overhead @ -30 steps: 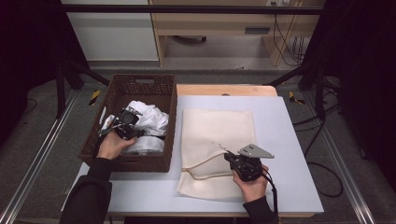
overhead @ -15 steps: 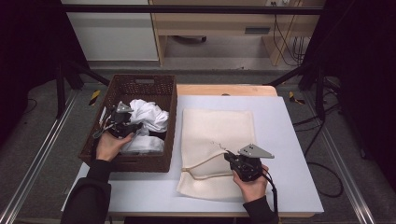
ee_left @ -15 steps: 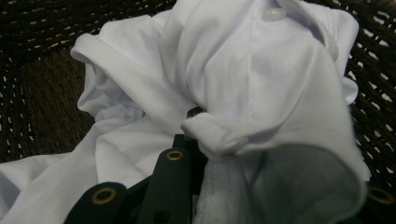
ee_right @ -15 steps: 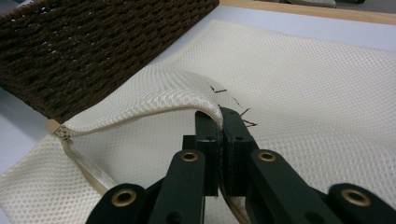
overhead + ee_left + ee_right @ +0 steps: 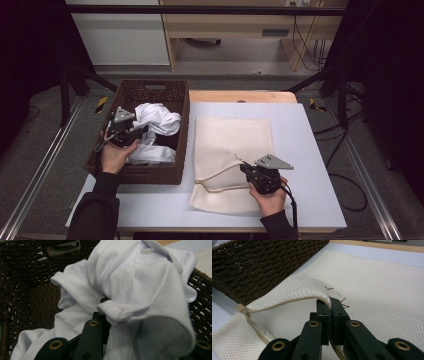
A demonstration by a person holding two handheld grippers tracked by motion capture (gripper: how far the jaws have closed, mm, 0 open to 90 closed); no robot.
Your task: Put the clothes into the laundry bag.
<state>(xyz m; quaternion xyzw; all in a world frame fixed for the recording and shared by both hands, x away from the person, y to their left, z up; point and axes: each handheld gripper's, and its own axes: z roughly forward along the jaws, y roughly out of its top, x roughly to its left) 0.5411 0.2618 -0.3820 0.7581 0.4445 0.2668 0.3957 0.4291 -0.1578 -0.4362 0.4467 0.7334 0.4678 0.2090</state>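
Note:
A brown wicker basket stands on the left of the table and holds a crumpled white garment. My left gripper is inside the basket, shut on a fold of that garment, which drapes over its jaws and hides the right one. A cream mesh bag lies flat to the right of the basket. My right gripper is shut on the bag's upper zipper edge and holds it raised, so the mouth gapes toward the basket.
The white table ends in a wooden strip at the back. More white cloth lies low in the basket. A wooden bench and black frame legs stand beyond the table.
My left gripper has risen slightly and shifted toward the basket's far end, pulling the white garment up with it. The right gripper and the bag's edge have stayed put.

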